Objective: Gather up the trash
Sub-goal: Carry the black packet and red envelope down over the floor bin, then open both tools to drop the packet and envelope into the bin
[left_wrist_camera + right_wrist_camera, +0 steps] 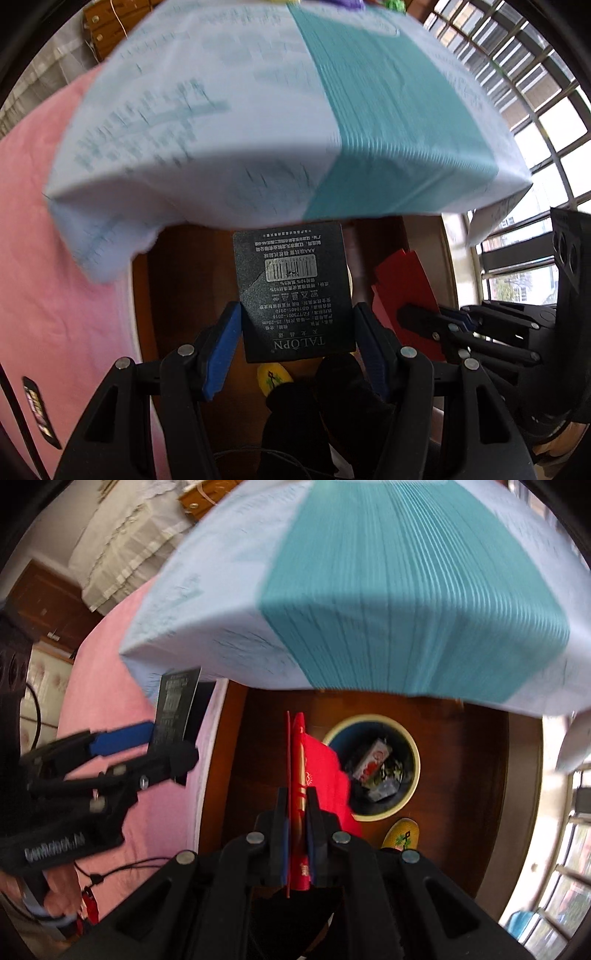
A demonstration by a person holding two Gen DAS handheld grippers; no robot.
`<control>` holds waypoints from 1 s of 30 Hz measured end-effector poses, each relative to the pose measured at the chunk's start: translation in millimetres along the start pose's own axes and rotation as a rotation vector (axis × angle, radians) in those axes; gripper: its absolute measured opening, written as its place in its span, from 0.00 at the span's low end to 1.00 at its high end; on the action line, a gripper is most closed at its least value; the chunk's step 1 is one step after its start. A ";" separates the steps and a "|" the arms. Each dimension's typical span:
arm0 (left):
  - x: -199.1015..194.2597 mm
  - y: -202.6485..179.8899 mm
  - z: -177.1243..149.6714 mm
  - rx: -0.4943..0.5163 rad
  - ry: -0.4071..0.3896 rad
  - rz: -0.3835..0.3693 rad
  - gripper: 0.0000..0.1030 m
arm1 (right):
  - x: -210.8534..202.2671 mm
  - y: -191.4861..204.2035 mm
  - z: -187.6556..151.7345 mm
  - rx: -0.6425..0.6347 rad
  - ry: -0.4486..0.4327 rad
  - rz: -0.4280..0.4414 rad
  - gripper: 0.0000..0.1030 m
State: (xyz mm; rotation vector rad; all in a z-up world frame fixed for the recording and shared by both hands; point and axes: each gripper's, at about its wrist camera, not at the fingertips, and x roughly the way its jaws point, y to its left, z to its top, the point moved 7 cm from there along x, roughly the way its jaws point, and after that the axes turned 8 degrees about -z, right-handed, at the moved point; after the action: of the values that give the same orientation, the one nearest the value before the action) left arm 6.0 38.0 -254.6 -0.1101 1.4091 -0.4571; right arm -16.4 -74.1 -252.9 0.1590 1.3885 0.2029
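Note:
My left gripper (297,310) is shut on a black printed card (291,280), its blue pads pressing both side edges. The right wrist view shows this left gripper (168,744) at the left, over the bed's edge, with the black card (177,701) upright in it. My right gripper (297,794) is shut on a flat red packet (325,768). It hangs above the wooden floor, just left of a round cream-rimmed bin (418,764) with trash (373,768) inside. In the left wrist view the right gripper (424,321) and red packet (402,273) sit at the right.
A large pale blue and teal package (369,590), blurred, fills the top of both views (258,110). A pink bed (110,701) lies left. A yellow slipper (400,834) rests by the bin. A barred window (535,110) stands right. A hand (55,886) grips the left tool.

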 end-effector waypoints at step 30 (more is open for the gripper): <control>281.1 55.3 -19.7 -0.104 0.069 0.029 0.66 | 276.3 -134.8 -40.8 0.398 0.119 0.169 0.30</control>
State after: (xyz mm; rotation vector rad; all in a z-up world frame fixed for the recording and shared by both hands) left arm 25.7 -12.2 -536.7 -0.1594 1.5004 -0.3671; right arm -3.5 -140.5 -555.5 0.6041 1.5231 0.0741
